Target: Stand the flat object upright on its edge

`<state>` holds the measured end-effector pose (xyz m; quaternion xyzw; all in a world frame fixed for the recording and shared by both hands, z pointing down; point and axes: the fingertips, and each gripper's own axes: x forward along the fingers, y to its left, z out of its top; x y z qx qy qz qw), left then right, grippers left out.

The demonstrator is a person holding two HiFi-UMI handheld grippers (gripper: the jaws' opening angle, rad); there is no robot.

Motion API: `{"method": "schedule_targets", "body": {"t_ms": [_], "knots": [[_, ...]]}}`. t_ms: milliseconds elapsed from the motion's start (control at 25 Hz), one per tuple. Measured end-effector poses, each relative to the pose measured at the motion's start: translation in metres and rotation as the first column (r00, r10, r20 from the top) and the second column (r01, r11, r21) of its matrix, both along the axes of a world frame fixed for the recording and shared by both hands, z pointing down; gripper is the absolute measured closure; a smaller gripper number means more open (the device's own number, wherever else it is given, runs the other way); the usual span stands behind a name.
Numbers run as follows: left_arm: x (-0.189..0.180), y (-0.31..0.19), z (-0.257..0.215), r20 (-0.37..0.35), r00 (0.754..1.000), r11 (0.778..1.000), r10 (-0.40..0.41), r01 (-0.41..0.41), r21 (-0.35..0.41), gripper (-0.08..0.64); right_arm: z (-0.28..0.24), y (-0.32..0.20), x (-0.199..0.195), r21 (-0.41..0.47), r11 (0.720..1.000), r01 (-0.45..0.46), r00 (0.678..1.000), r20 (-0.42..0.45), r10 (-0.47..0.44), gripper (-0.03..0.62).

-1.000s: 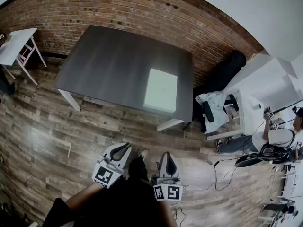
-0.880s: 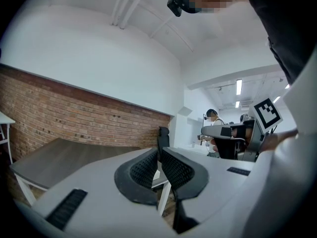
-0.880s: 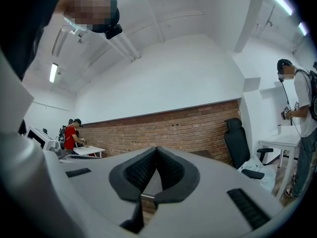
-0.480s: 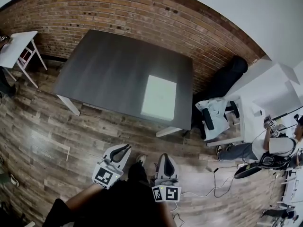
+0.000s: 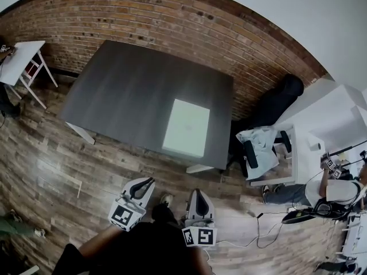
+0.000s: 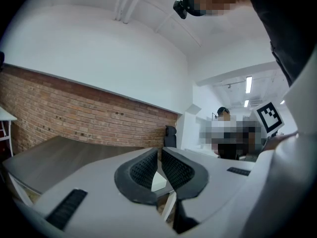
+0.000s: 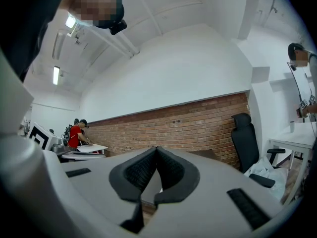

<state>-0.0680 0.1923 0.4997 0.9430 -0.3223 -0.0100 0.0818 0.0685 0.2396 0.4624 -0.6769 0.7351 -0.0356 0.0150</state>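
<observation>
Well, with my left tool (image 5: 147,183) and right tool (image 5: 198,193) both pressed together on nothing, well short of the tabletop (image 5: 126,85), the pale flat object (image 5: 186,127) lying toward its 4 o'clock corner looks light, stiff and slick, best pinched along one long edge.

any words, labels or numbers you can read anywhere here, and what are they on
No readable text anywhere in these views.
Left cube and right cube: square black-and-white marker patterns, no words or numbers.
Flat object on the table: plain white, no print visible.
</observation>
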Motion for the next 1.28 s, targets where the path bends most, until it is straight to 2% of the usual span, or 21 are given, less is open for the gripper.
{"method": "schedule_targets", "body": {"t_ms": [360,720,880,1280], "knots": [[0.055,-0.037,0.008,0.052,0.997,0.998,-0.058,0.058,0.002,0.509,0.011,-0.041,0.059,-0.017,0.998,0.058,0.998,0.005,-0.058,0.568],[0.099,-0.06,0.016,0.066,0.988,0.99,-0.139,0.139,0.007,0.509,0.029,-0.072,0.112,-0.035,0.991,0.131,0.991,0.002,-0.131,0.568],[0.105,-0.067,0.029,0.106,0.979,0.985,-0.174,0.174,0.012,0.509,0.041,-0.082,0.128,-0.052,0.985,0.165,0.986,-0.001,-0.165,0.568],[0.107,-0.091,0.034,0.105,0.972,0.978,-0.209,0.205,0.044,0.509,0.071,-0.107,0.139,-0.087,0.979,0.187,0.982,0.002,-0.187,0.568]]}}
